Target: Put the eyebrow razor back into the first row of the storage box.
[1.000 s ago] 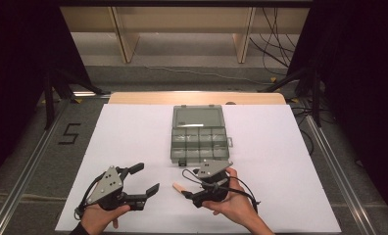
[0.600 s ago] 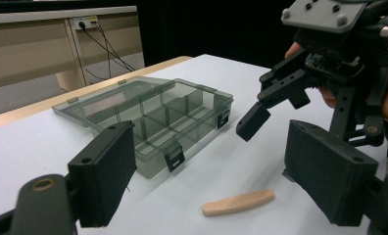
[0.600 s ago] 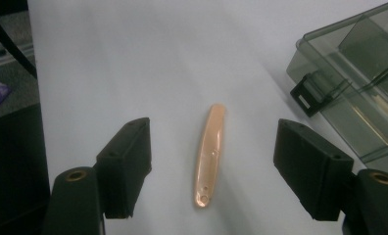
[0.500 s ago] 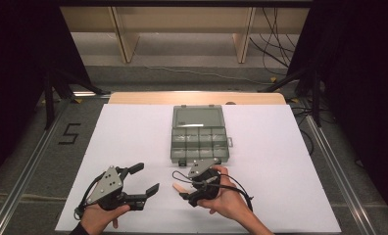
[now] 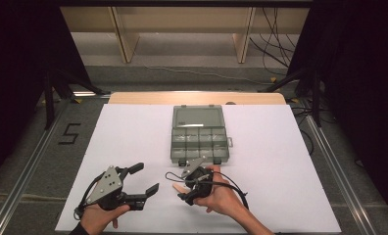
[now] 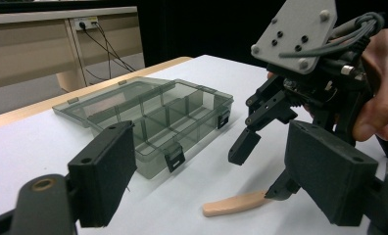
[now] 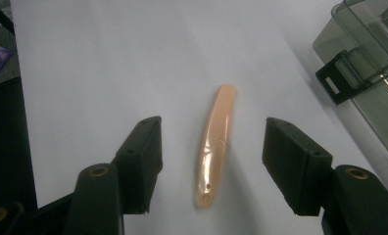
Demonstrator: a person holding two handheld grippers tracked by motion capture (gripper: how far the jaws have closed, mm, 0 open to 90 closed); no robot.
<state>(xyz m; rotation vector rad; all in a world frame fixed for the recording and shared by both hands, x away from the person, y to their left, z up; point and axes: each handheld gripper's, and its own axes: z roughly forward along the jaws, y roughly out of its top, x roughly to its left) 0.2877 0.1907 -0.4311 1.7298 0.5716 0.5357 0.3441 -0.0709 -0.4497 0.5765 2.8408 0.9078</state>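
A slim, curved peach-coloured piece (image 7: 216, 142) lies flat on the white table (image 5: 280, 161), in front of the box (image 5: 176, 186) (image 6: 233, 203). My right gripper (image 7: 217, 164) (image 5: 181, 187) points down at it with one pad on each side and a gap at both. Its jaws have just been closing, with the piece between them untouched. My left gripper (image 5: 146, 177) (image 6: 214, 176) rests at the near left, open and empty, aimed at the right gripper (image 6: 260, 169).
A clear grey compartment box (image 5: 197, 152) (image 6: 148, 112) (image 7: 373, 73) lies open mid-table, lid laid back, black latches toward me. The white sheet ends at a wooden strip (image 5: 133, 98) at the back. Metal rails (image 5: 324, 147) run along both sides.
My right hand has slid left and a little lower over the peach piece, and its jaws stand narrower than before. The left hand has stayed put.
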